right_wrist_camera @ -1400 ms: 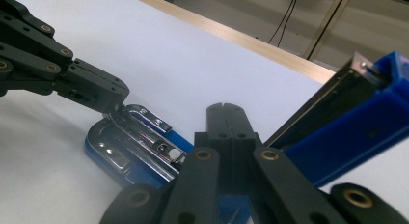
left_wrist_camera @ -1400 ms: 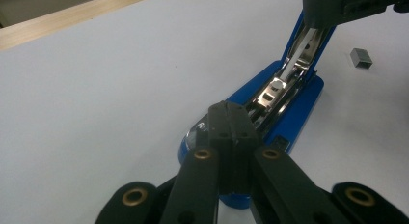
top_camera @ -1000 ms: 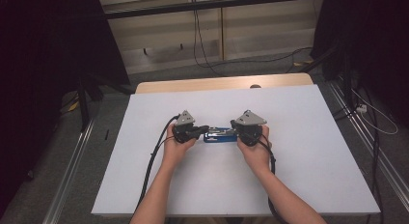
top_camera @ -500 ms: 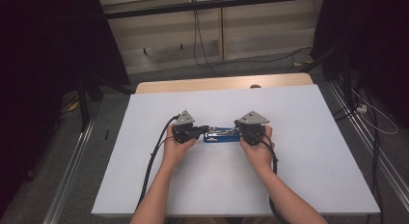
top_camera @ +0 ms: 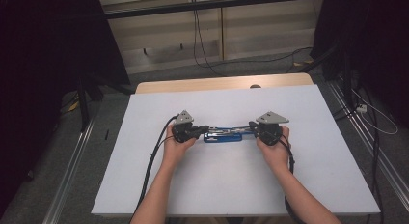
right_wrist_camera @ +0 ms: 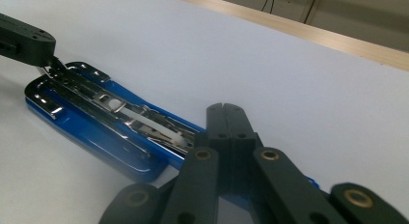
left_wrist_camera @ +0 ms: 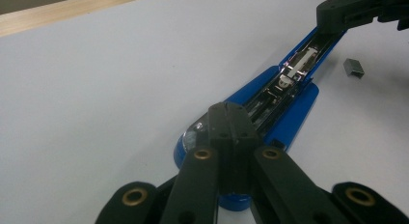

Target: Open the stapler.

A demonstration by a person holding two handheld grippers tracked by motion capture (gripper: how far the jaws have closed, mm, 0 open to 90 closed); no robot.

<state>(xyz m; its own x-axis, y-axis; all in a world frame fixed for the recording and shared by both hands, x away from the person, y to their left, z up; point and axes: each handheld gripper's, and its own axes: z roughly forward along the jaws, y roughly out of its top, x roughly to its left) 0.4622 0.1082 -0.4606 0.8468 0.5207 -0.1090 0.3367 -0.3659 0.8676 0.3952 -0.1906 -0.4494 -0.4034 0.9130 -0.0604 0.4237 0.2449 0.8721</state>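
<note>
A blue stapler (top_camera: 224,134) lies opened out flat at the middle of the white table (top_camera: 217,185), its shiny metal staple channel facing up (right_wrist_camera: 120,110). My left gripper (top_camera: 205,129) is shut on the stapler's left end, and in the left gripper view its closed jaw tips (left_wrist_camera: 229,110) sit over the blue end (left_wrist_camera: 289,96). My right gripper (top_camera: 252,127) is shut on the stapler's right end, its tips (right_wrist_camera: 226,110) pressed together above the blue body. The two grippers point at each other along the stapler.
A small grey block of staples (left_wrist_camera: 353,68) lies loose on the table beside the stapler. The table's far wooden edge (top_camera: 222,82) borders a floor with cables. Dark curtains and metal rails flank both sides.
My right gripper has moved to the right, away from the left one, and the stapler between them now stretches out longer. The left gripper has stayed where it was.
</note>
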